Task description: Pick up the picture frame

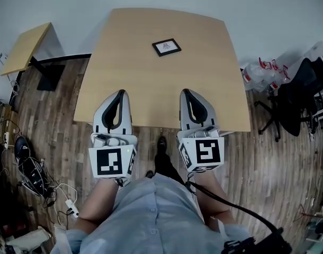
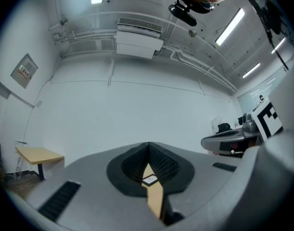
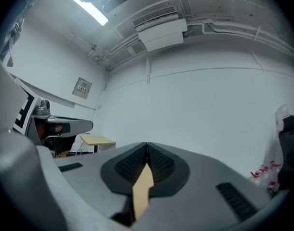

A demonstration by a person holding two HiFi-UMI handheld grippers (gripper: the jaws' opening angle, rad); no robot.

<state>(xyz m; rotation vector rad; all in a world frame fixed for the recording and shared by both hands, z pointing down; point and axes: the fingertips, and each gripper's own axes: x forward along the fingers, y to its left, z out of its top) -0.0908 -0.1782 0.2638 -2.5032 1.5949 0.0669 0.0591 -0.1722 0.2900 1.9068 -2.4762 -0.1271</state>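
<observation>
Hovering at the desk (image 1: pixel 151 97) edge, you hold left gripper (image 1: pixel 120 93) and right gripper (image 1: pixel 185 92) fingers clenched, empty — approach step, I'd say; next, open and reach the picture frame (image 1: pixel 166 47).

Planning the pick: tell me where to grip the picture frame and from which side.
Probably across two opposite black borders of the picture frame, coming down from above on the near side. It lies flat and slightly skewed on the table, so no edge stands up to pinch. The right gripper, shut now, must open first.
</observation>
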